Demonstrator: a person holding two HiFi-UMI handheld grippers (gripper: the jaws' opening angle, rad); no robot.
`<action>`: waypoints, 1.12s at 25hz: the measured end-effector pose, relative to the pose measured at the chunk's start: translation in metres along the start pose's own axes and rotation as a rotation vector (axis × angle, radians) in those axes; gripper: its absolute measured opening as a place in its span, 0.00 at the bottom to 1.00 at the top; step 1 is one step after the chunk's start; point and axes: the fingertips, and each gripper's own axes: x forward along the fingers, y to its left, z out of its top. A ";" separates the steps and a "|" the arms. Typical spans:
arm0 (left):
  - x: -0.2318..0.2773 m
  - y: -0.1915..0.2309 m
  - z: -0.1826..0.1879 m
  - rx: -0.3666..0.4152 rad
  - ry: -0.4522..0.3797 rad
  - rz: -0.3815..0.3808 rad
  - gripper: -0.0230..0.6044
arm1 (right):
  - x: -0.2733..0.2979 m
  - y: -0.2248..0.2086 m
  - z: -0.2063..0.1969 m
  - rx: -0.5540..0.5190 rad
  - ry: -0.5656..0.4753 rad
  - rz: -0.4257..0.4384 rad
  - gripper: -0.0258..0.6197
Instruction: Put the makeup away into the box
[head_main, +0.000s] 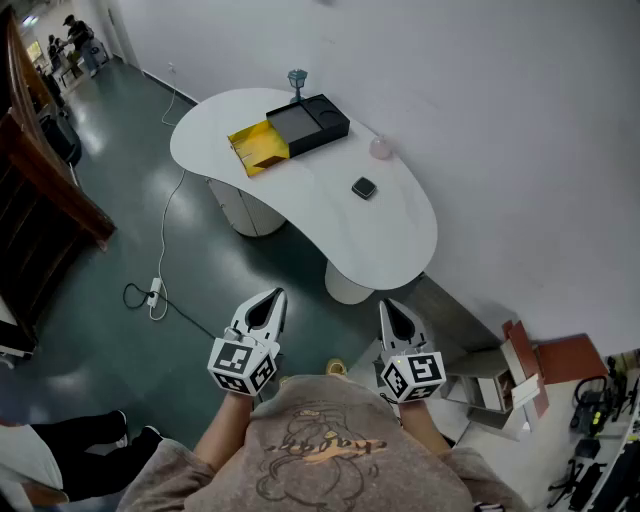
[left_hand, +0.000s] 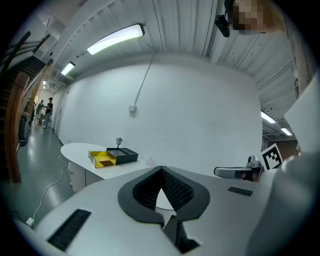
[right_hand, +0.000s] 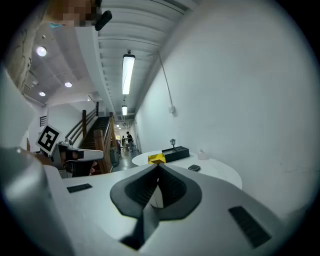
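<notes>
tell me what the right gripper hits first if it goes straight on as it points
Likely the white table, roughly in line with the yellow box; the way there looks free, though depth is unclear.

The pinkish item (head_main: 381, 149) by the wall and the small dark case (head_main: 364, 187) on the white table (head_main: 300, 195) are too small to identify; a bystander's legs (head_main: 85, 443) are cut off at the left edge; the distant figures (head_main: 78, 38) are tiny and indistinct.

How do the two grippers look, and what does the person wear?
Both the left gripper and the right gripper have pale grey, pointed shells with black ribbed pads. Each carries a cube with black-and-white square markers. The person wears a brown-grey shirt with a printed drawing.
</notes>
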 end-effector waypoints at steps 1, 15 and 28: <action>0.000 0.000 0.001 0.001 0.000 -0.001 0.07 | 0.000 0.001 0.000 0.002 -0.002 -0.002 0.04; -0.015 -0.011 -0.007 0.020 0.024 -0.071 0.07 | -0.030 0.016 -0.003 0.000 -0.029 -0.036 0.04; 0.004 -0.006 -0.015 0.010 0.037 -0.137 0.07 | -0.024 0.011 -0.013 -0.010 -0.016 -0.096 0.05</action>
